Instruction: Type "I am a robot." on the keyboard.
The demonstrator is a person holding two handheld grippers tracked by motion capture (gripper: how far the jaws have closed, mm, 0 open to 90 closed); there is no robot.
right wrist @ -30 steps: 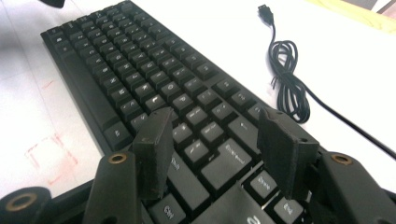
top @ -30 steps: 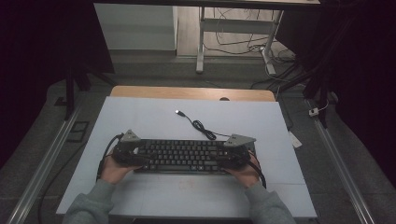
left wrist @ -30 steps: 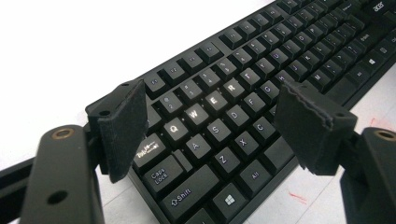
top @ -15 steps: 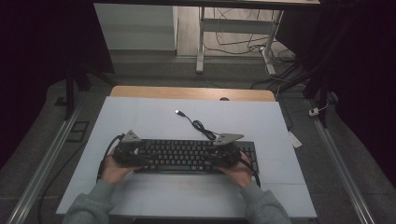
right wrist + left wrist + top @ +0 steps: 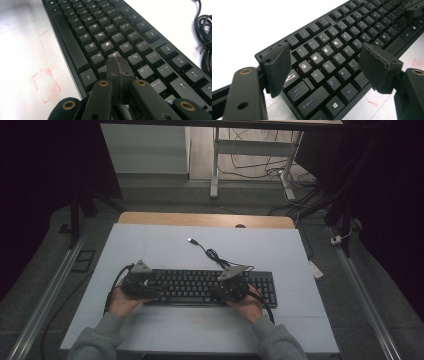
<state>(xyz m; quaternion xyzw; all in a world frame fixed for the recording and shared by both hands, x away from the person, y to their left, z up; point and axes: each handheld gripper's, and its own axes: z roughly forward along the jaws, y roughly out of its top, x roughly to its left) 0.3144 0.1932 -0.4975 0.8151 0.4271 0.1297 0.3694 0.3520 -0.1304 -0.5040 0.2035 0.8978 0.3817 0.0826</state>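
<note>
Lying flat near the front of the white worktop (image 5: pixel 150 245), the black keyboard (image 5: pixel 200 285) sits under both tools. The right gripper (image 5: pixel 117 65), jaws pressed together on nothing, could strike two keys if it drifts. The left gripper (image 5: pixel 324 62), jaws wide apart and empty, might snag keycaps.

Black keyboard (image 5: pixel 210 287) (white legends), pale table (image 5: pixel 160 242)

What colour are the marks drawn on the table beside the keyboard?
Red: the marks show best in the right gripper view, near the keyboard.
</note>
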